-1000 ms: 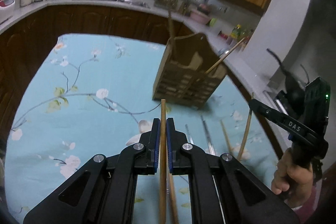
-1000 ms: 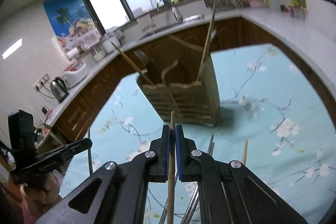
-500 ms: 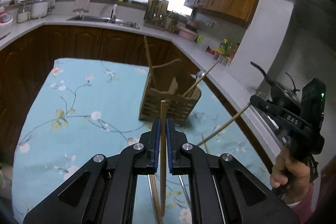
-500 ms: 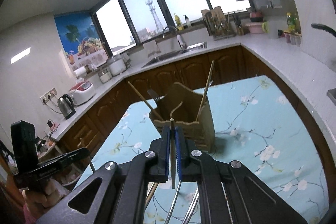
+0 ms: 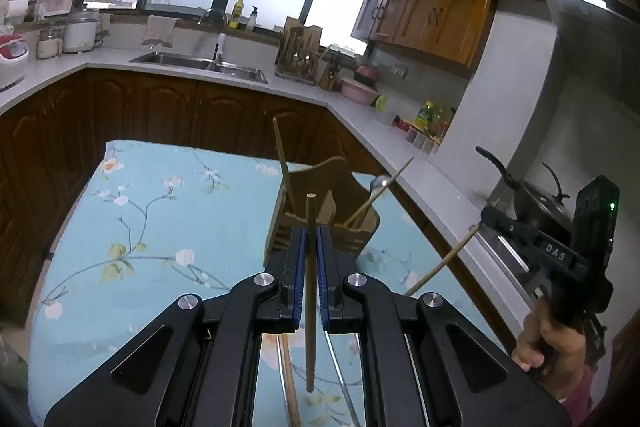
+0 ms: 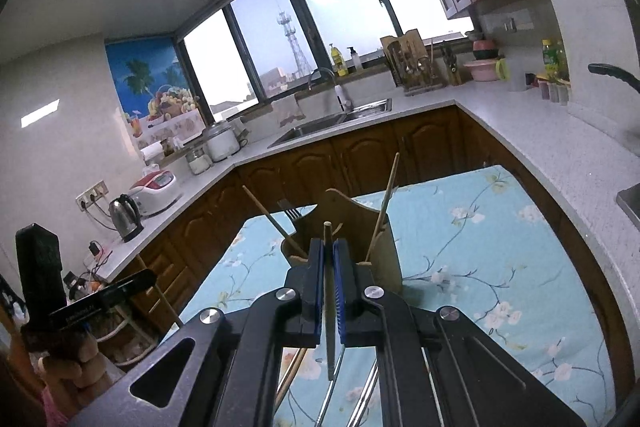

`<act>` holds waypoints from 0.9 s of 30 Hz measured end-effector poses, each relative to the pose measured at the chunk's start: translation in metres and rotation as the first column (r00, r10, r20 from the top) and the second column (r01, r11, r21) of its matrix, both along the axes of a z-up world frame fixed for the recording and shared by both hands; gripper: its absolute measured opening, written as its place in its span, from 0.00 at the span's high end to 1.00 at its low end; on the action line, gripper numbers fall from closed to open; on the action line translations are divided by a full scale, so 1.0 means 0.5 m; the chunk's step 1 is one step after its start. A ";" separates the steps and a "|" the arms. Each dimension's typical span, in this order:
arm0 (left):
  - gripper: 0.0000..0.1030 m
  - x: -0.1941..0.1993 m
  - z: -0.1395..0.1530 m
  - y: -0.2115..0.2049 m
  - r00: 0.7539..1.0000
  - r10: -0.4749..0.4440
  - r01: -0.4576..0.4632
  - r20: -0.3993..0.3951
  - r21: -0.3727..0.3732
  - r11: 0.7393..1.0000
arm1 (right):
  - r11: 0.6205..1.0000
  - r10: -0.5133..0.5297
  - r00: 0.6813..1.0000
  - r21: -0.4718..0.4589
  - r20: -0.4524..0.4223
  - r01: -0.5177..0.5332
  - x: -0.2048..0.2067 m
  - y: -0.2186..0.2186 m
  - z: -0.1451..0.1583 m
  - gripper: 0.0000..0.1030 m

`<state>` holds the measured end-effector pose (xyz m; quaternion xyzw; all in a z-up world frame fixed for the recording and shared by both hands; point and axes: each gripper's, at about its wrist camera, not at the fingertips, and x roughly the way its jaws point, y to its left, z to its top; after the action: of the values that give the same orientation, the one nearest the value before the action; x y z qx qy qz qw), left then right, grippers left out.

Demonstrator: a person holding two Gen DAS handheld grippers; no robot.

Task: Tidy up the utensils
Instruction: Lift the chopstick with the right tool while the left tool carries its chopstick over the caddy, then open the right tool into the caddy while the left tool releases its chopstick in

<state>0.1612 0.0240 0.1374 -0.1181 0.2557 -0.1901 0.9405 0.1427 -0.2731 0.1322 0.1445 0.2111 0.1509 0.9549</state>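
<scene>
A wooden utensil holder (image 5: 352, 215) (image 6: 384, 251) stands on the floral blue tablecloth (image 5: 152, 211), with chopsticks, a spoon (image 5: 378, 183) and a fork (image 6: 290, 213) sticking out. My left gripper (image 5: 311, 239) is shut on a wooden chopstick (image 5: 310, 291) held upright, raised above the table short of the holder. In the same way my right gripper (image 6: 328, 251) is shut on another wooden chopstick (image 6: 329, 307). Each view shows the other gripper at its edge, held by a hand (image 5: 556, 339), with its chopstick (image 5: 444, 261) poking out.
More chopsticks (image 5: 290, 379) and metal utensils (image 6: 360, 399) lie on the cloth below the grippers. Brown cabinets (image 5: 168, 111) and a grey counter (image 6: 540, 139) wrap around the table, with a sink (image 5: 200, 63), a kettle (image 6: 124, 219), cookers and a knife rack (image 6: 408, 65).
Both grippers have risen with their chopsticks and tilted up. The holder looks smaller and lower in both views, and more of the kitchen shows.
</scene>
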 end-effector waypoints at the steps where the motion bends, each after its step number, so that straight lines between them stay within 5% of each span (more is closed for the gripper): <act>1: 0.95 0.001 0.004 -0.001 1.000 0.002 -0.002 0.006 -0.002 1.000 | 1.000 -0.002 1.000 -0.002 0.003 0.002 0.002 0.000 0.003 0.95; 18: 0.95 0.118 0.146 -0.038 0.980 0.058 -0.058 0.191 -0.008 0.998 | 0.997 -0.069 0.988 -0.030 0.137 0.074 0.090 -0.009 0.117 0.95; 27: 0.95 0.244 0.153 -0.073 0.970 0.117 -0.114 0.213 -0.027 0.993 | 0.992 -0.104 0.981 -0.052 0.163 0.114 0.183 -0.002 0.131 0.95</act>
<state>0.2831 -0.0124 0.2141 -0.1183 0.1441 -0.1483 0.9712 0.2340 -0.2743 0.1976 0.1141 0.1300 0.1031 0.9795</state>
